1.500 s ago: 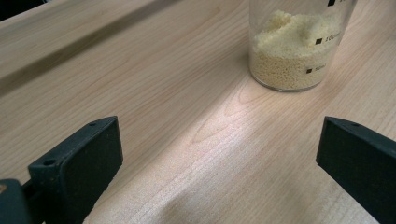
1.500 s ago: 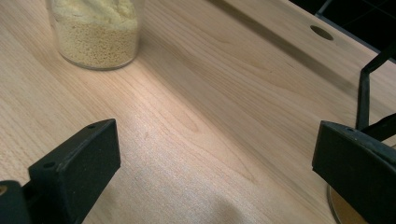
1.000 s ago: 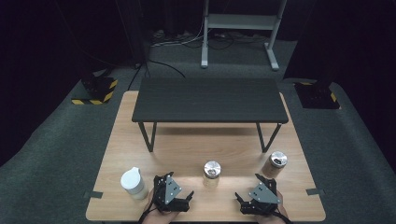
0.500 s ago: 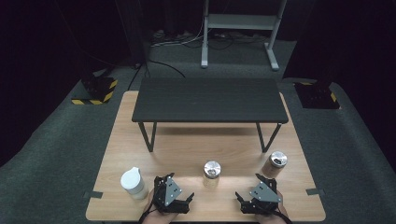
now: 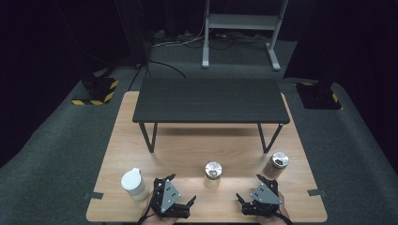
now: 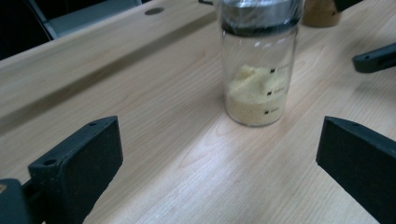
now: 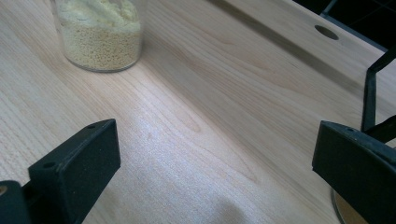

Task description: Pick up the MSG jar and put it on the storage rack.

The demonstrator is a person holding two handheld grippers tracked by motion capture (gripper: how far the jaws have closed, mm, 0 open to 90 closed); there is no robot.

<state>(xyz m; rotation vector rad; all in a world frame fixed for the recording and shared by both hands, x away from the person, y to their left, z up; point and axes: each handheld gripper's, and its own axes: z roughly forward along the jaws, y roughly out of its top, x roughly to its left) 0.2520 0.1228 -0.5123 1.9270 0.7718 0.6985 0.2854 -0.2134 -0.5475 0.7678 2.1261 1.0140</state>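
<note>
A glass jar with a steel lid (image 5: 212,174) holds yellow grains and stands at the middle front of the wooden table (image 5: 202,145). My left gripper (image 5: 182,188) rests at the front edge, left of the jar, open and empty. In the left gripper view the jar (image 6: 259,65) stands ahead, beyond the wide-apart jaws of that gripper (image 6: 219,154). My right gripper (image 5: 248,188) lies to the jar's right, open too. In the right gripper view the jar (image 7: 100,35) is at the upper left, ahead of that gripper (image 7: 215,158).
A white lidded cup (image 5: 133,184) stands just left of my left gripper. A brown jar with a metal lid (image 5: 277,165) stands behind my right gripper. A low black table (image 5: 211,99) stands on the far half of the wooden table, one of its legs (image 7: 371,88) close by.
</note>
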